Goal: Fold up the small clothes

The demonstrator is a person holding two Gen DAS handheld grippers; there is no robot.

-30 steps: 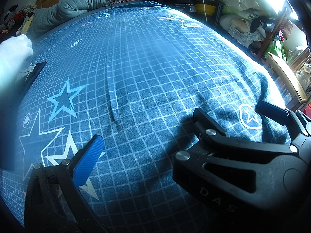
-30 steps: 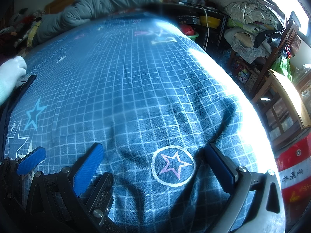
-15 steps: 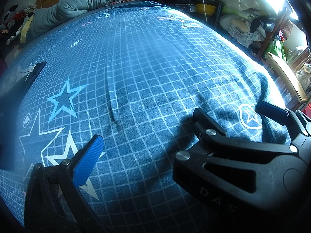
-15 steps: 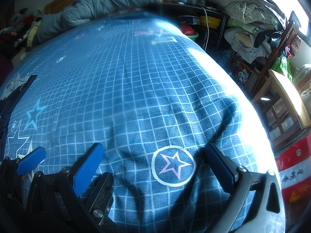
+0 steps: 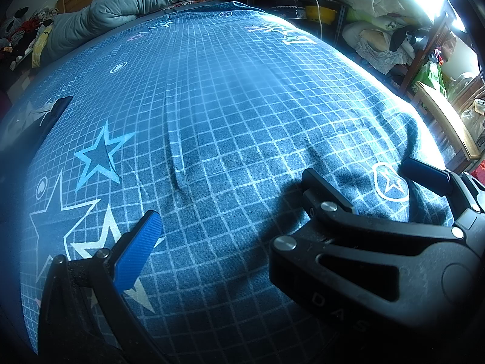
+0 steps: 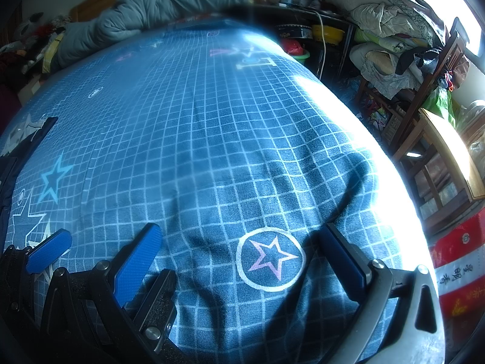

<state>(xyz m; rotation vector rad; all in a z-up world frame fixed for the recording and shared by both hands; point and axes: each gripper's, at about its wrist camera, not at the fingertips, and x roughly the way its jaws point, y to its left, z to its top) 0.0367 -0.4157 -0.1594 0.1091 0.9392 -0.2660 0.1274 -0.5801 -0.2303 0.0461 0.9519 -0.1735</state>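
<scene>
A dark small garment with a pale grey part (image 5: 36,121) lies at the far left edge of the bed; it also shows in the right wrist view (image 6: 27,133). Most of it is out of frame. My left gripper (image 5: 230,227) is open and empty, resting low over the blue grid bedspread (image 5: 227,106). Its right finger is hidden behind the right gripper's black body (image 5: 379,257). My right gripper (image 6: 242,261) is open and empty, its blue-padded fingers (image 6: 136,261) either side of a circled star print (image 6: 270,259). The left gripper's blue pad (image 6: 48,251) shows beside it.
A grey rolled duvet (image 5: 145,3) lies along the head of the bed. To the right of the bed stand a wooden chair (image 6: 445,151), piled bedding and clothes (image 6: 382,21), and a dark shelf with bowls (image 6: 318,33). The bed's right edge drops off in bright sunlight.
A white-gloved hand at the far left by the garment one second ago has withdrawn out of view. Both grippers have not moved.
</scene>
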